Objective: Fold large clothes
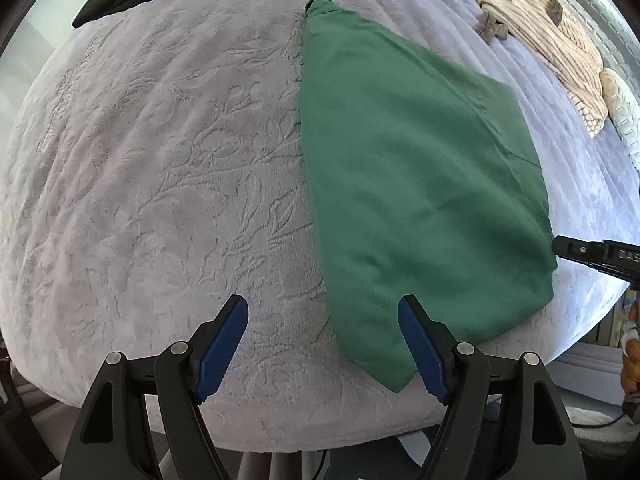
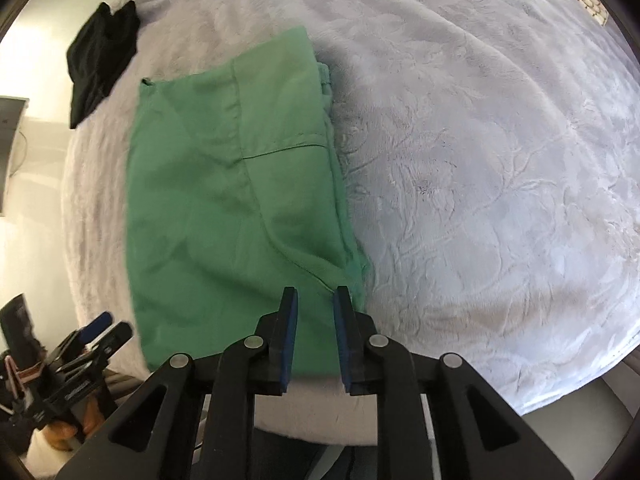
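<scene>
Pale embossed bedspread (image 1: 160, 160) under folded green garment (image 1: 408, 184), left gripper (image 1: 323, 312) wide apart, right gripper (image 2: 315, 300) slightly parted, empty.

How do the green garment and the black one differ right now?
The green garment lies folded flat, a neat panel near the bed's front edge; the black garment sits bunched up at the far left corner. The green one covers much more of the blanket than the black one. The right tool hovers over the green one's near edge; nothing is near the black one. Both rest on the same blanket.
</scene>
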{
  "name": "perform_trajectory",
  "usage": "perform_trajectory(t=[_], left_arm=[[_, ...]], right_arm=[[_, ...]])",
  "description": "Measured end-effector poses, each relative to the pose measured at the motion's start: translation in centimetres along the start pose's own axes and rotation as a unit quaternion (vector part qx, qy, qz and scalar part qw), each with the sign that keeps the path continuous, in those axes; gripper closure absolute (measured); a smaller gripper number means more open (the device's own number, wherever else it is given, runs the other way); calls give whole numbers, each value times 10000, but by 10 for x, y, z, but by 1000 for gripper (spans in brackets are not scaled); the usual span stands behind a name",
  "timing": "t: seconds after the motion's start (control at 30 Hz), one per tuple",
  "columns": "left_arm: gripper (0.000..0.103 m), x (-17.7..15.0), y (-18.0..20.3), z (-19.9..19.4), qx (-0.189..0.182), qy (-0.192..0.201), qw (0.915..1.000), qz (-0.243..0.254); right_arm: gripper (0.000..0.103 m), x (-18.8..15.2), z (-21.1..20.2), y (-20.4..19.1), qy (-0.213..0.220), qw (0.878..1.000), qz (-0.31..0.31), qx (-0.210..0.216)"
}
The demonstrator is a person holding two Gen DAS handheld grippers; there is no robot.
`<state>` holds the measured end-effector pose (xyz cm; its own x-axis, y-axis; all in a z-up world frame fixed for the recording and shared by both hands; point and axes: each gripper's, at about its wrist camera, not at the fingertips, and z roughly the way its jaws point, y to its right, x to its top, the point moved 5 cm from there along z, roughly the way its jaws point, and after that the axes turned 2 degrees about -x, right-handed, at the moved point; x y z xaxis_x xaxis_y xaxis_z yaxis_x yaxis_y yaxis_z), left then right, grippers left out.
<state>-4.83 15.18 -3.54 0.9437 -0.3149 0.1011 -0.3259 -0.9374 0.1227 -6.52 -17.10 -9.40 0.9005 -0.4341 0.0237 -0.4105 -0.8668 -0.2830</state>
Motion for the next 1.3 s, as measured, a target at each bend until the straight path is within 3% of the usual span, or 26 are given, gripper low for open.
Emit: perform_trajectory(t=[0.1, 0.2, 0.27, 0.4, 0.47, 0.53, 0.67, 0.87, 1.0, 1.07, 1.3], left_arm=[[24, -1, 0, 1, 25, -39, 10000, -1], [22, -1, 0, 0, 57, -38, 10000, -12], [1, -1, -1, -1, 64, -13, 10000, -36], [1, 1, 0, -2, 60, 53, 10000, -42], [1, 2, 0, -1, 63, 46, 10000, -52], [1, 2, 1, -1, 75, 40, 10000, -39], [1, 5, 3, -1, 124, 45, 9999, 12], [1, 9, 5, -4, 169, 46, 9998, 20], [1, 15, 6, -9, 385, 104, 9992, 30], [1, 18, 8, -14, 315, 162, 9994, 20], [1, 26, 17, -28, 455, 354, 9983, 40]], right_arm=[[82, 1, 20, 13, -217, 9992, 128, -304], [82, -2, 26, 22, -387, 9981, 484, -44], [82, -4, 18, 20, -365, 9986, 390, 18], [79, -9, -7, 15, -254, 9995, 162, 18], [72, -9, -18, 15, -175, 9997, 178, 50], [55, -8, -26, 12, -101, 9998, 173, 71], [51, -12, -31, 2, -40, 10000, 76, 50], [36, -11, -31, -11, 16, 10000, -6, -5], [31, -7, -38, -17, 145, 9998, -87, -135], [19, -5, -42, -20, 231, 9994, -129, -243], [17, 3, -62, -37, 710, 9943, -400, -686]])
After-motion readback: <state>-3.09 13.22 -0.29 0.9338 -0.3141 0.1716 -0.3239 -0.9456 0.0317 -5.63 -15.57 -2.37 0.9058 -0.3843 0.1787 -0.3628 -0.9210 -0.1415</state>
